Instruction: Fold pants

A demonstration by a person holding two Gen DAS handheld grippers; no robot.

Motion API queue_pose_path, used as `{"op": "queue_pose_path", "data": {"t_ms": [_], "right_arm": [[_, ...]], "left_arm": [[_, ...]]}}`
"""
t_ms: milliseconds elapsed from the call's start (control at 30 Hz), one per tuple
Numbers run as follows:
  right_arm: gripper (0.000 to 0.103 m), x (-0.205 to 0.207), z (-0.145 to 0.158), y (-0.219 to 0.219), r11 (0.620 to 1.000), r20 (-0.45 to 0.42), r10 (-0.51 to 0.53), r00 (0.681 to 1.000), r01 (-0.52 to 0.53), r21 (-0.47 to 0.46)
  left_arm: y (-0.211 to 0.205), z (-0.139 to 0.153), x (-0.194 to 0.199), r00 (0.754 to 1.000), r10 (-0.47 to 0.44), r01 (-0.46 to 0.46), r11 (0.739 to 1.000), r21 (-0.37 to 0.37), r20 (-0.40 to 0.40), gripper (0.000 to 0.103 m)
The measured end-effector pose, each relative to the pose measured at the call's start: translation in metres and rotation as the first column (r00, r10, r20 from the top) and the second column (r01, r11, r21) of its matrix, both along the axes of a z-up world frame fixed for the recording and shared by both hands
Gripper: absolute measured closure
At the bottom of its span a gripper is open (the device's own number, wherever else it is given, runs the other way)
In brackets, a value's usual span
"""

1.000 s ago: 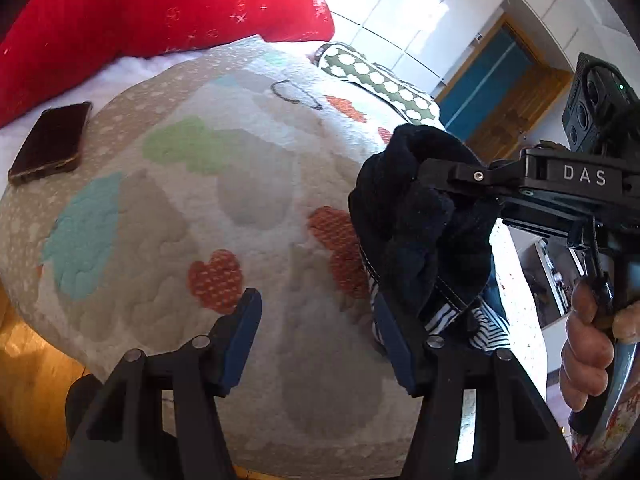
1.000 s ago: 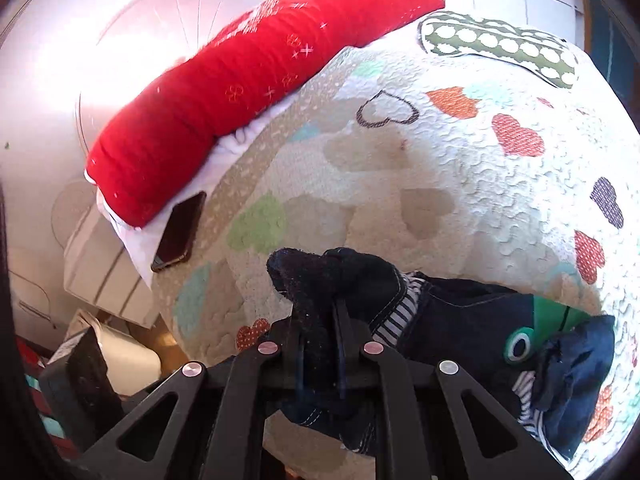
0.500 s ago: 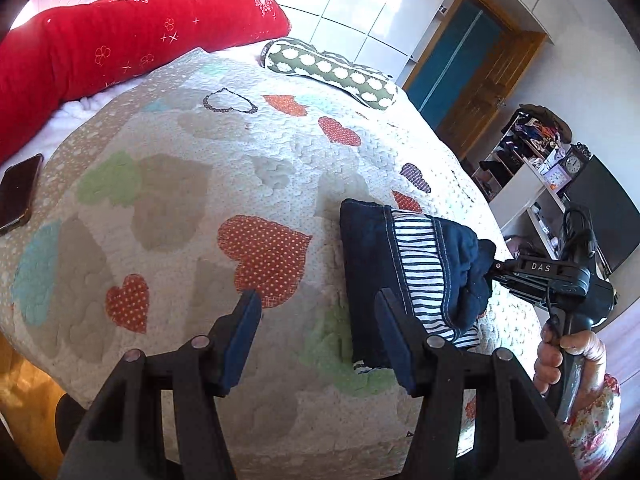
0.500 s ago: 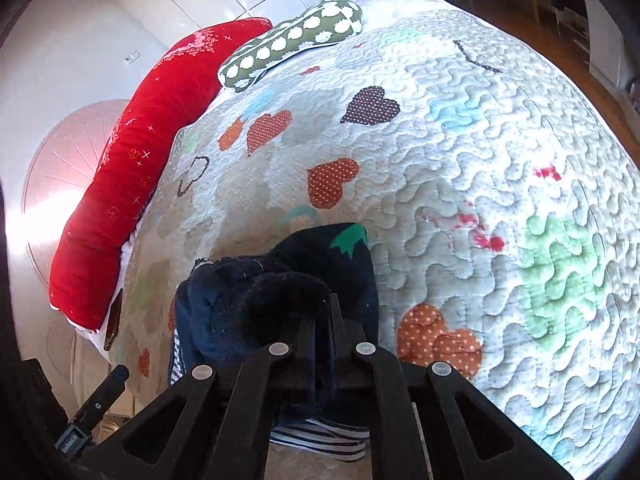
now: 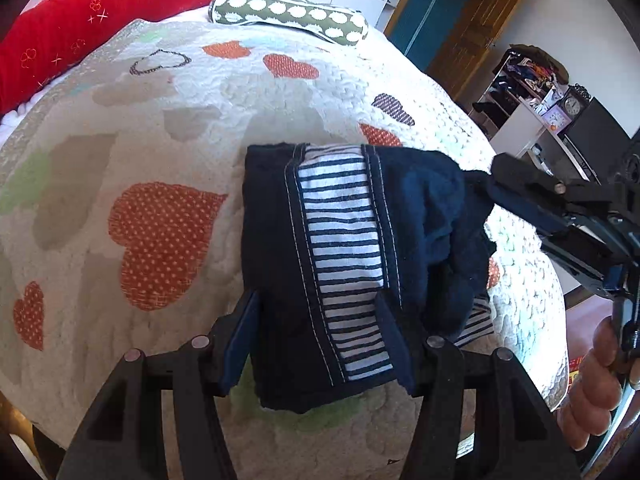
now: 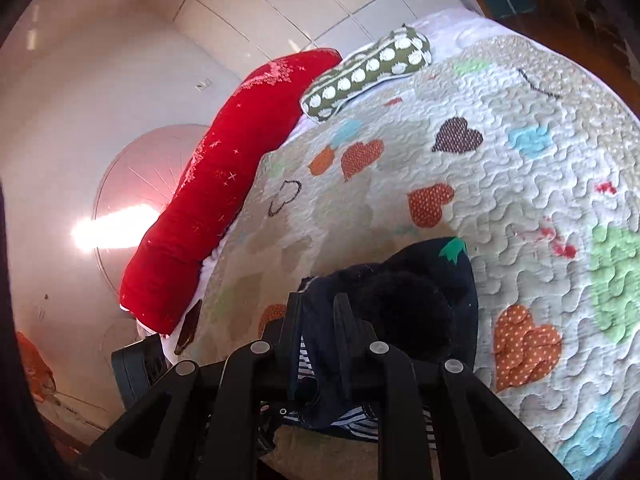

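Pants (image 5: 340,264) are down on the bed quilt (image 5: 160,160), folded into a compact navy block with the striped lining band facing up. In the left wrist view they sit dead centre, slightly toward 3 o'clock.

Left gripper (image 5: 320,336): fingers wide apart, one blue pad on each side of the near edge of the block, at 7 and 5 o'clock of it. They straddle the cloth without pinching it; can't tell whether the pads touch it.

Right gripper (image 6: 318,320): fingers nearly together with a bunch of dark fleece clamped between them. In the left wrist view it comes in from 3 o'clock, tips (image 5: 516,176) buried in the loose bunched end of the pants, which rides up over the folded part. Person's hand (image 5: 600,376) on the handle at 4 o'clock.

Right wrist view: pants (image 6: 420,300) at 6 o'clock, green patch (image 6: 452,250) showing on the far side, striped lining peeking out underneath the fingers.

Surroundings: red bolster (image 5: 100,16) at 11 o'clock of the bed, green spotted pillow (image 5: 288,16) at 12. Shelf with clutter and a clock (image 5: 572,106) at 2 o'clock off the bed. Something dark, maybe a phone (image 6: 190,322), lies at the quilt edge by the end of the bolster at 8 o'clock in the right wrist view.
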State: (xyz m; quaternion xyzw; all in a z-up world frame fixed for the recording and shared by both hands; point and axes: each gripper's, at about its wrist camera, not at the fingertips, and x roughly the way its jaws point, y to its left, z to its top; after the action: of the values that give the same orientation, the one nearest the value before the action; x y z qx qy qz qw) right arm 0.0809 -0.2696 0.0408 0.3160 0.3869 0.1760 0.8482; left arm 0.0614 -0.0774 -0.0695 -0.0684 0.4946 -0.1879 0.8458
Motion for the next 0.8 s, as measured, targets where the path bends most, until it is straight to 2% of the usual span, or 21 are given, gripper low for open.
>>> {"op": "queue_pose_path", "data": {"t_ms": [33, 100, 133, 167, 200, 267, 333, 433, 533, 567, 600, 633, 667, 700, 733, 800], "right_arm": [[0.086, 0.006, -0.013, -0.001, 1.000, -0.048, -0.003, 0.999, 0.002, -0.017], [0.085, 0.017, -0.038, -0.006, 0.993, -0.158, -0.042, 0.987, 0.023, -0.115], [0.085, 0.016, -0.045, -0.012, 0.990, -0.176, -0.063, 0.982, 0.039, -0.137], [0.083, 0.011, -0.046, -0.022, 0.991, -0.160, -0.082, 0.984, 0.063, -0.121], [0.078, 0.006, -0.044, -0.031, 0.990, -0.140, -0.106, 0.984, 0.092, -0.108], [0.035, -0.007, -0.036, -0.047, 0.981, -0.088, -0.165, 0.982, 0.153, -0.121], [0.029, -0.015, -0.030, -0.060, 0.976, -0.030, -0.188, 0.982, 0.183, -0.117], [0.029, -0.010, -0.036, -0.065, 0.988, -0.051, -0.141, 0.989, 0.137, -0.075], [0.029, 0.007, -0.050, -0.054, 0.993, -0.082, -0.102, 0.991, 0.096, -0.076], [0.029, 0.012, -0.056, -0.052, 0.995, -0.089, -0.084, 0.992, 0.079, -0.058], [0.035, 0.017, -0.060, -0.049, 0.999, -0.096, -0.044, 0.994, 0.043, -0.017], [0.055, 0.020, -0.063, -0.049, 1.000, -0.099, -0.015, 0.995, 0.018, 0.024], [0.063, 0.021, -0.064, -0.047, 0.999, -0.101, -0.020, 0.995, 0.024, 0.035], [0.068, 0.022, -0.061, -0.049, 0.999, -0.093, -0.021, 0.995, 0.025, 0.046], [0.079, 0.023, -0.056, -0.051, 0.998, -0.085, -0.017, 0.996, 0.022, 0.058], [0.083, 0.026, -0.045, -0.052, 0.997, -0.059, -0.022, 0.998, 0.026, 0.071]], "left_arm": [[0.000, 0.000, -0.001, 1.000, -0.004, 0.004, 1.000, 0.001, 0.000, 0.045], [0.009, 0.011, -0.005, 1.000, -0.023, 0.024, 0.998, -0.053, 0.009, 0.045], [0.017, 0.019, -0.007, 0.999, -0.025, 0.027, 0.996, -0.085, 0.025, 0.045], [0.023, 0.028, -0.008, 0.999, -0.016, 0.021, 0.994, -0.106, 0.049, 0.045], [0.031, 0.034, -0.007, 0.998, 0.002, 0.007, 0.993, -0.120, 0.069, 0.045], [0.045, 0.039, 0.004, 0.997, 0.043, -0.033, 0.989, -0.142, 0.068, 0.042], [0.056, 0.030, 0.019, 0.997, 0.080, -0.075, 0.984, -0.164, 0.024, 0.038], [0.058, 0.006, 0.044, 0.995, 0.071, -0.086, 0.971, -0.223, -0.076, 0.037], [0.043, -0.019, 0.061, 0.987, 0.002, -0.046, 0.962, -0.270, -0.160, 0.035], [0.037, -0.022, 0.062, 0.987, -0.007, -0.035, 0.965, -0.259, -0.159, 0.035], [0.030, -0.021, 0.062, 0.990, -0.017, -0.017, 0.972, -0.236, -0.141, 0.035], [0.024, -0.018, 0.061, 0.991, -0.042, 0.012, 0.975, -0.223, -0.131, 0.043], [0.019, -0.015, 0.061, 0.988, -0.078, 0.043, 0.969, -0.242, -0.136, 0.057], [0.015, -0.011, 0.062, 0.984, -0.101, 0.062, 0.965, -0.254, -0.147, 0.079], [0.013, -0.004, 0.063, 0.985, -0.100, 0.063, 0.967, -0.245, -0.140, 0.082], [0.011, 0.011, 0.069, 0.990, -0.095, 0.067, 0.968, -0.243, -0.104, 0.082]]}}
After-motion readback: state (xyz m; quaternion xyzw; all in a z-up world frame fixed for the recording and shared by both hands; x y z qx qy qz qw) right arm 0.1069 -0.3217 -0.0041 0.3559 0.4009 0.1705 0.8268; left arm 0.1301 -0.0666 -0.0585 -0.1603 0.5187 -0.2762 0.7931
